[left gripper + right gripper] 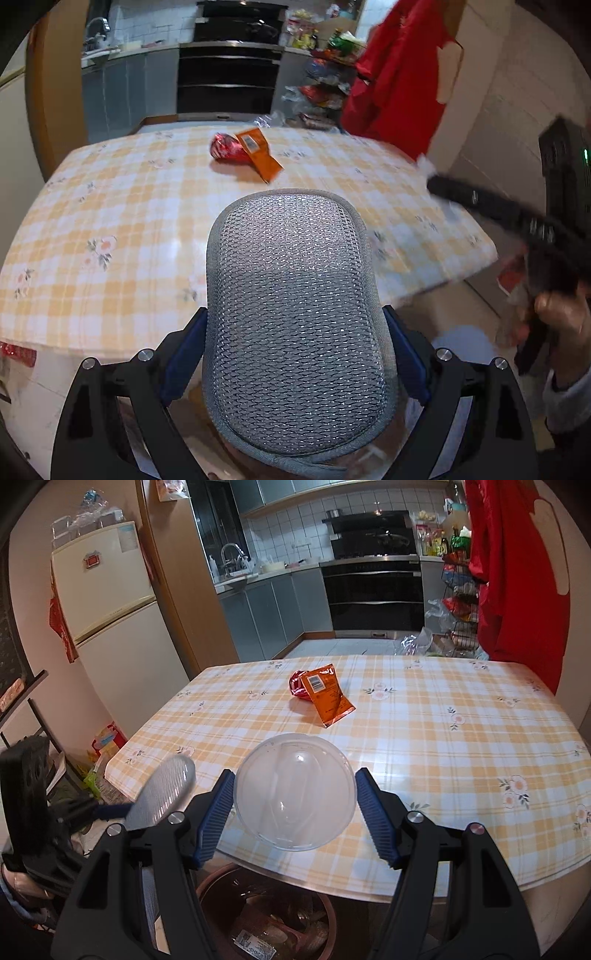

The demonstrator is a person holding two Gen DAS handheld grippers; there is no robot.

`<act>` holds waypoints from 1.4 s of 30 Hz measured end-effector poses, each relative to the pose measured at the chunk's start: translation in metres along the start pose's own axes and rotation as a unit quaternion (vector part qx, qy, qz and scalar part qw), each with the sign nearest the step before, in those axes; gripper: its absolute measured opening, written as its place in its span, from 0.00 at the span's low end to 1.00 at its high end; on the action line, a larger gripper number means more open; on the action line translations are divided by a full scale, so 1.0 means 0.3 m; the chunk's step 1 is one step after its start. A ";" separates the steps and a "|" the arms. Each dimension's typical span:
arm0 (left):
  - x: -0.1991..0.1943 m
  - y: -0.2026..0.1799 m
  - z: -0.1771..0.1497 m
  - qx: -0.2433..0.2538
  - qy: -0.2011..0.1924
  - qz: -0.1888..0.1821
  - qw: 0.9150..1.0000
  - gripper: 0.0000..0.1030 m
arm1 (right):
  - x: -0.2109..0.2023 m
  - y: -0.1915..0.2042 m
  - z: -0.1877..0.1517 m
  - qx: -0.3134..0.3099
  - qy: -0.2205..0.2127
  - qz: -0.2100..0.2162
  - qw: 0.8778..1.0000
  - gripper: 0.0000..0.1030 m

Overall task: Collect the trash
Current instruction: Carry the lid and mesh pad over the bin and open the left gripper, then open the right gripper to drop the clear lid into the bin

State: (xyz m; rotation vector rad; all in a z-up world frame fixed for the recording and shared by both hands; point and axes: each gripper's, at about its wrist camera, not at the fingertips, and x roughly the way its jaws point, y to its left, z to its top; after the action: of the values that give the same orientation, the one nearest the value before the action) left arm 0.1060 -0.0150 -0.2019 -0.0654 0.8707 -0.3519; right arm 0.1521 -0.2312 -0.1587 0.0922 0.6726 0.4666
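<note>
Wrappers ahead on the surface (pixel 443 738) — both tools loaded.

Left tool (pixel 295 332) pinching mesh scrubber (pixel 295 314), right tool (pixel 295 808) pinching clear dome lid (pixel 295 794); orange packet (pixel 328 698) against red wrapper (pixel 297 686), straight beyond, long axis running near-right, nearer right tool.

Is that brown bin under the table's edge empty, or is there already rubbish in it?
Not empty. The right wrist view looks into the brown bin, and wrappers lie inside it. How full it is cannot be told.

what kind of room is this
Most likely a home kitchen with a dining corner: a built-in oven under a range hood, a sink faucet on the counter, and a fridge beside the checked-cloth table.
</note>
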 end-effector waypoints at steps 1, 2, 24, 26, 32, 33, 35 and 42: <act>0.005 -0.009 -0.017 0.005 0.008 -0.003 1.000 0.86 | -0.015 0.000 -0.005 0.000 -0.002 -0.001 1.000 0.65; 0.010 -0.014 -0.030 0.006 0.013 -0.005 1.000 0.86 | -0.028 0.001 -0.009 0.001 -0.005 -0.002 1.000 0.65; 0.077 -0.066 -0.078 0.009 0.031 -0.017 0.999 0.93 | -0.089 -0.055 -0.061 0.023 -0.007 -0.011 1.000 0.65; 0.059 -0.044 -0.066 -0.001 0.012 -0.002 1.000 0.94 | -0.073 -0.054 -0.069 0.023 0.001 -0.009 1.000 0.65; -0.023 0.041 -0.038 -0.036 -0.048 0.078 0.995 0.94 | -0.028 -0.013 -0.101 0.012 0.027 0.002 1.000 0.65; -0.038 0.056 -0.037 -0.040 -0.057 0.089 0.994 0.94 | -0.024 -0.004 -0.105 0.009 0.029 0.003 1.000 0.65; -0.072 0.091 -0.035 -0.053 -0.079 0.107 0.990 0.94 | -0.013 0.026 -0.116 0.000 0.038 0.009 0.999 0.65; -0.135 0.191 -0.066 -0.098 -0.102 0.155 0.978 0.94 | 0.028 0.138 -0.166 -0.042 0.080 0.030 0.995 0.65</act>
State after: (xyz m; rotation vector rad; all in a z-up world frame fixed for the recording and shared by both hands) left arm 0.0830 0.0539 -0.1963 -0.1435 0.6968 0.0329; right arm 0.1109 -0.1940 -0.1930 -0.0047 0.8069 0.5643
